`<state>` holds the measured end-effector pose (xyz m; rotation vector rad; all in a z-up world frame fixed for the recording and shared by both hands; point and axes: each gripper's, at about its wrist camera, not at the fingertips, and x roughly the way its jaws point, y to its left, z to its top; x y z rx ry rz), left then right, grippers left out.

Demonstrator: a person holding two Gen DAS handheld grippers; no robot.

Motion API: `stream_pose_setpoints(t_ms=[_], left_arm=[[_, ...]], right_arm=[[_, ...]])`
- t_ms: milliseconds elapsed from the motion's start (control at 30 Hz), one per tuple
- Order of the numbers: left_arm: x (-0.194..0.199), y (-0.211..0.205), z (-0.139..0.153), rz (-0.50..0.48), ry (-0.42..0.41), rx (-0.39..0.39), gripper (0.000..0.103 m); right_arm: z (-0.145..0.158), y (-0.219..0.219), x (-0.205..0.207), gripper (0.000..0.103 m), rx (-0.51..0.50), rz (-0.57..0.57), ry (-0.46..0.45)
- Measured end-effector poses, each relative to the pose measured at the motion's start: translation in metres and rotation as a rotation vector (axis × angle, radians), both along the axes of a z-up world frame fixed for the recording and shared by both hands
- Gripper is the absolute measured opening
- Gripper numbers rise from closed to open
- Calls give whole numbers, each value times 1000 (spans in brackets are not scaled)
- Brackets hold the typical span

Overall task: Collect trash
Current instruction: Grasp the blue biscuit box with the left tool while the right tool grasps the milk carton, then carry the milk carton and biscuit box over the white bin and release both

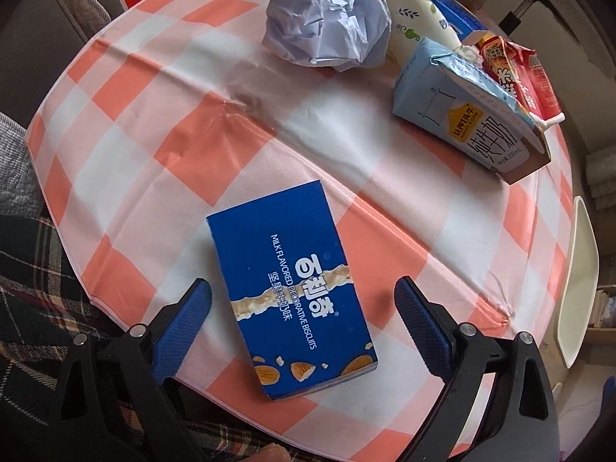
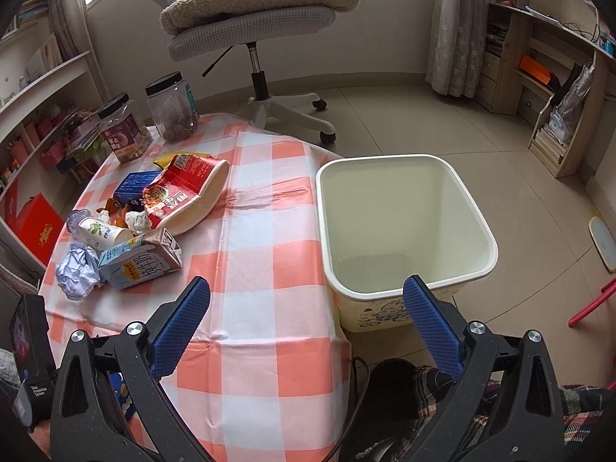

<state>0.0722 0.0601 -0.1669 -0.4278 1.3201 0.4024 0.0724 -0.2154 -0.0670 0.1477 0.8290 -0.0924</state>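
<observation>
A blue biscuit box (image 1: 291, 292) lies flat on the checked tablecloth (image 1: 154, 146) near the table's front edge. My left gripper (image 1: 304, 308) is open, its fingers on either side of the box and just above it. Beyond lie a crumpled paper ball (image 1: 327, 25), a light-blue milk carton (image 1: 462, 115) and red wrappers (image 1: 516, 73). My right gripper (image 2: 308, 308) is open and empty, over the table's right edge and the cream trash bin (image 2: 404, 231). The same trash pile shows in the right wrist view: milk carton (image 2: 138, 263), paper ball (image 2: 77, 271), red bag (image 2: 184, 192).
The bin stands on the floor against the table's right side. Two plastic jars (image 2: 123, 133) stand at the table's far end. An office chair (image 2: 261, 30) is behind the table. Shelves line both walls. A red box (image 2: 36, 223) sits on the floor left.
</observation>
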Motion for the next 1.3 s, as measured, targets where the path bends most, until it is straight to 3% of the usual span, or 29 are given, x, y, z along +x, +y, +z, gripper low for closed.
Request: stream_pose_setpoints(t_ms=[33, 100, 233, 400, 567, 667, 700, 767, 833, 900, 967, 1033, 1067, 1100, 1300], left_arm=[[3, -4, 3, -30, -12, 29, 67], [8, -12, 11, -83, -44, 57, 54], [10, -22, 40, -170, -146, 97, 54], [21, -2, 98, -204, -303, 75, 54], [71, 47, 170, -193, -440, 93, 55], [98, 66, 197, -202, -499, 107, 55], [106, 70, 202, -198, -515, 112, 55], [116, 83, 202, -184, -543, 105, 55], [124, 91, 187, -170, -553, 83, 55], [132, 98, 168, -141, -482, 47, 55], [137, 100, 159, -159, -465, -34, 55], [140, 96, 163, -181, -473, 16, 55], [140, 94, 166, -190, -479, 51, 55], [141, 92, 168, -196, -485, 67, 55], [143, 89, 169, -217, -500, 37, 55]], right_arm=[[3, 2, 4, 96, -10, 12, 4], [9, 7, 15, 96, -30, 47, 11], [24, 30, 39, 96, -70, 202, 7], [33, 78, 70, 96, -240, 456, 9], [10, 141, 87, 96, -429, 778, 51], [-9, 175, 99, 95, -455, 892, 91], [-15, 184, 104, 88, -452, 925, 109], [-28, 200, 113, 75, -446, 963, 143], [-38, 211, 120, 71, -429, 990, 168], [-45, 221, 125, 70, -423, 1016, 182], [-53, 229, 128, 64, -418, 1043, 212], [-64, 234, 130, 58, -402, 1069, 264], [-68, 236, 130, 50, -400, 1078, 287], [-73, 238, 129, 35, -391, 1090, 313], [-63, 230, 120, 30, -308, 1085, 319]])
